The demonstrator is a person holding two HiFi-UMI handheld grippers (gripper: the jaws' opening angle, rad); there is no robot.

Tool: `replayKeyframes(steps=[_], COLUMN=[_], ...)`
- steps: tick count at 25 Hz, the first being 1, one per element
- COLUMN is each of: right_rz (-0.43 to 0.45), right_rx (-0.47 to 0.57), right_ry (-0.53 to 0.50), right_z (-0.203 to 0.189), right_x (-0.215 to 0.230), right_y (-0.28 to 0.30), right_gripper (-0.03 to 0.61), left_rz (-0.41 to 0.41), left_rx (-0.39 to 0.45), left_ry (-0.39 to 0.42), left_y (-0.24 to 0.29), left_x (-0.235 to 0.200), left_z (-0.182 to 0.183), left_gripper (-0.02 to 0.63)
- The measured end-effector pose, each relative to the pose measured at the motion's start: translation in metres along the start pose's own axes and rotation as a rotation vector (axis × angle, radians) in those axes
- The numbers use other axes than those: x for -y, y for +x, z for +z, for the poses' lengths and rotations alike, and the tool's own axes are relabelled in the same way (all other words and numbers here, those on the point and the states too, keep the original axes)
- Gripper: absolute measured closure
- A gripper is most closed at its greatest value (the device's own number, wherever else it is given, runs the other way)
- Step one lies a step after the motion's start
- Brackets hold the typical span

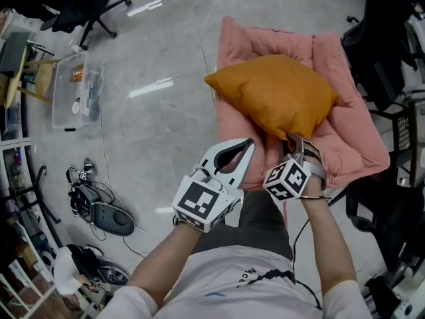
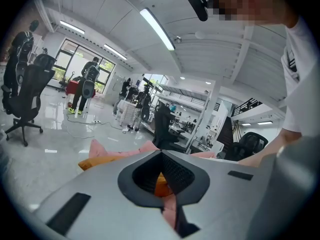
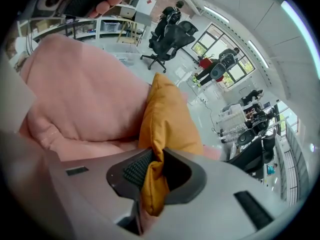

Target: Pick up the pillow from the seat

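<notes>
I count one pillow (image 1: pixel 279 95), a plump orange square of smooth cloth with pointed corners. It lies on one seat pad (image 1: pixel 355 135), pink, soft and puffy, with thick padded rolls round its rim. I have two tools in view. The right tool (image 3: pixel 156 158) points steeply down at the pillow's near edge and is clamped on it. In the right gripper view a bunched fold of orange cloth is pinched between the ribbed black pads; the rest of the pillow rises straight ahead of the jaws, and the pink pad spreads to their left and underneath. The left tool (image 1: pixel 247 143) sits just beside the right one, on its left, over the near edge of the seat pad. Its grey jaws meet at the tips with nothing gripped, and the pillow lies just ahead of them, its orange showing through the loop-shaped gap behind the tips. Each tool carries one marker cube, so two in all, boxy with black-and-white squares: the left tool's (image 1: pixel 199 203) and the right tool's (image 1: pixel 287 180). Well off to the left of the left tool, on the glossy grey floor (image 1: pixel 166 58), stands one clear plastic bin (image 1: pixel 78 92). Beyond it is one black office chair (image 1: pixel 80 5).
</notes>
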State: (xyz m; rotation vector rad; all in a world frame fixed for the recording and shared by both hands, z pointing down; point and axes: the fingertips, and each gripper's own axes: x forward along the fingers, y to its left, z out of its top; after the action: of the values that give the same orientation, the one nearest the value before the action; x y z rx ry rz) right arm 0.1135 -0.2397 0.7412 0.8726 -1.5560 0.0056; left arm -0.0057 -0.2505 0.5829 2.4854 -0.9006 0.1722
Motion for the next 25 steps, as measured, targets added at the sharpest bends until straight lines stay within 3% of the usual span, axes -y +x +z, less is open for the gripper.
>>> replayKeyframes(steps=[6, 14, 25], right_rz=[-0.023, -0.077, -0.156], right_rx=[0.068, 0.152, 0.231], right_ry=[0.031, 0.060, 0.103], right_z=[0.006, 0.016, 0.036], right_x=[0.014, 0.068, 0.189], right_y=[-0.012, -0.048, -0.100], right_gripper=[0.531, 0.543, 0.545], left_rz=[-0.022, -0.039, -0.042], left_rx=[-0.011, -0.004, 0.065], left_ry=[0.010, 0.037, 0.071], left_y=[-0.002, 0.007, 0.029], left_x=[0.008, 0.029, 0.045], left_z=[0.000, 0.020, 0.091], left_gripper=[0.603, 0.603, 0.603])
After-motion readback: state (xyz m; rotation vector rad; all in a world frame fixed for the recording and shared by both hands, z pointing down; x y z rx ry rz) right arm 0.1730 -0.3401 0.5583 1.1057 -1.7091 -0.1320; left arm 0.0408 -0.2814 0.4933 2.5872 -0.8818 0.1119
